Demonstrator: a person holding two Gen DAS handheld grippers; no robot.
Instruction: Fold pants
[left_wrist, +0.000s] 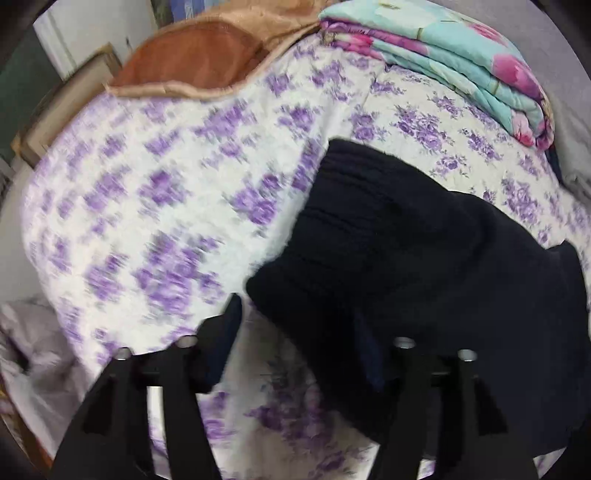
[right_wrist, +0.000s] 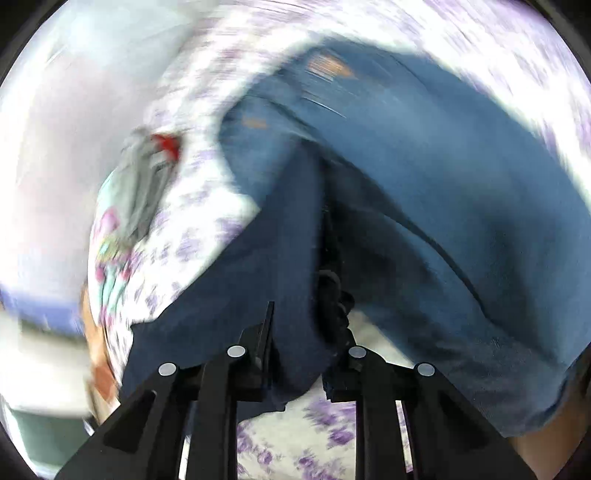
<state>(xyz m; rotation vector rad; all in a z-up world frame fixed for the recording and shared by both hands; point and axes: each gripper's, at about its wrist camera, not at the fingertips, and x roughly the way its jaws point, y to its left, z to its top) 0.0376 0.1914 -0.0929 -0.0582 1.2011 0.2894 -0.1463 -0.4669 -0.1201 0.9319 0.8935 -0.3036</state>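
The dark navy pants (left_wrist: 406, 258) lie on a bed with a white and purple floral quilt (left_wrist: 147, 203); their ribbed waistband faces up-left in the left wrist view. My left gripper (left_wrist: 295, 332) is open, its right finger hidden under the pants' near edge and its left finger (left_wrist: 218, 332) over bare quilt. In the blurred right wrist view the pants (right_wrist: 424, 184) look blue and rise in a fold. My right gripper (right_wrist: 306, 347) is shut on a bunch of that fabric, held just above the quilt (right_wrist: 314, 435).
A folded teal and pink floral blanket (left_wrist: 461, 62) lies at the bed's far right. A brown pillow (left_wrist: 192, 62) lies at the head, with a wooden frame (left_wrist: 66, 107) beyond. Grey bedding (left_wrist: 26, 350) hangs at the near left edge.
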